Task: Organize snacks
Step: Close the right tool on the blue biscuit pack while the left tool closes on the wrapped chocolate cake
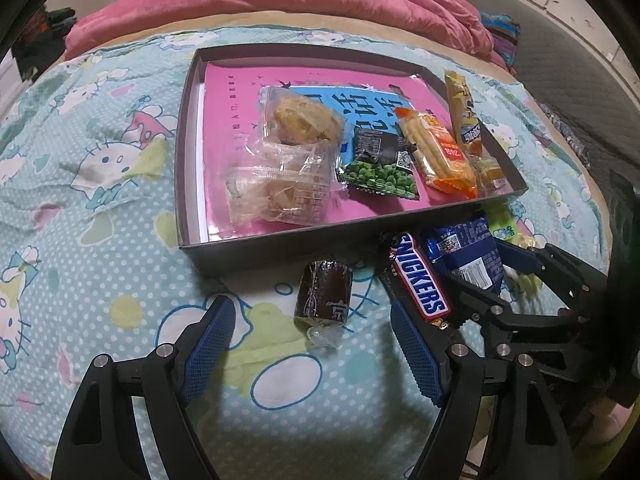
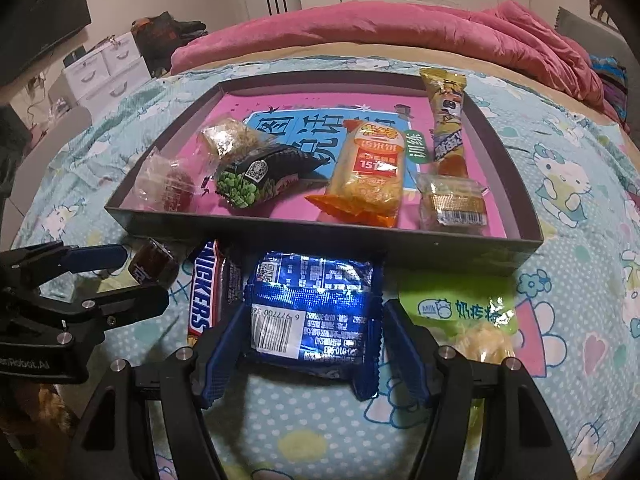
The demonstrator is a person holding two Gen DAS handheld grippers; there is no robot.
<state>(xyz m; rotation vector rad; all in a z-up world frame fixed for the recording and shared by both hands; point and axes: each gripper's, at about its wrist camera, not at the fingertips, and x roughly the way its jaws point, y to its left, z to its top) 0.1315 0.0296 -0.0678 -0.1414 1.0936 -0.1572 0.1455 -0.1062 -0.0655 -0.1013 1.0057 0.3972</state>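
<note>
Left wrist view: your left gripper point(image 1: 308, 344) stood spread around the brown roll point(image 1: 323, 298) lying just before the tray point(image 1: 280, 240); its right finger touched the Snickers bar point(image 1: 420, 276), which could be dragged.

Right wrist view: your right gripper point(image 2: 316, 356) was spread, bracketing the blue packet point(image 2: 312, 312); the glossy foil might slip. The green packet point(image 2: 456, 304) read "Milk".

A Hello Kitty bedsheet point(image 1: 100, 208) covers the bed, with a crumpled pink blanket point(image 2: 400, 28) and white drawers point(image 2: 104, 64) behind.
</note>
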